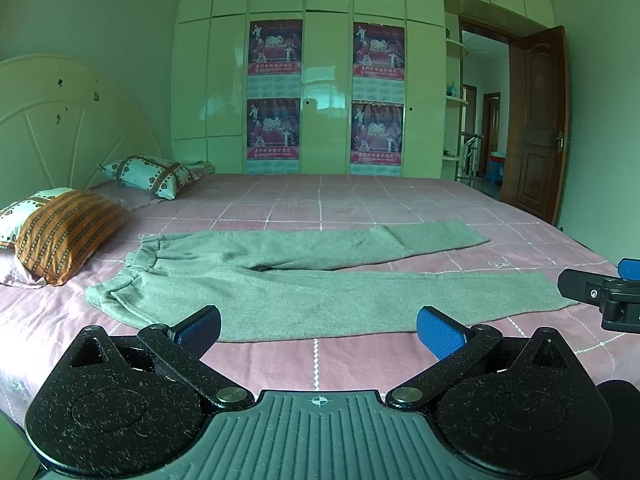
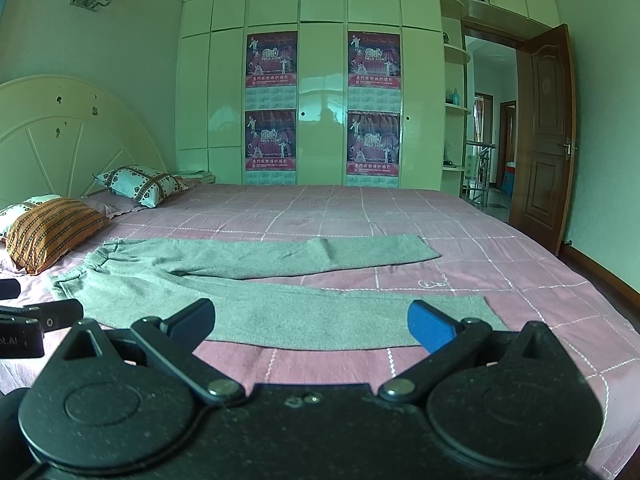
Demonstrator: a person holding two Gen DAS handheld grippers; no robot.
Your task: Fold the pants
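- The pants [image 1: 280, 280] lie flat and unfolded on the bed [image 1: 360, 364], waistband toward the pillows [image 1: 64, 232] on the left, both legs running out to the right; their long axis crosses both views from left to right.
- The two legs splay apart in a shallow V, the far leg [image 2: 304, 254] separate from the near leg [image 2: 320, 312].
- The left hand-held gripper [image 1: 318, 326] hovers just in front of the near edge, about the middle of the pants' length and nearest of the two to the waistband; its jaws stand wide apart and hold nothing.
- The right hand-held gripper [image 2: 310, 322] hovers before the near leg, closer to the cuff, jaws likewise spread and empty.
- Judgement: folding has not begun; each hand-held gripper would take its own end.
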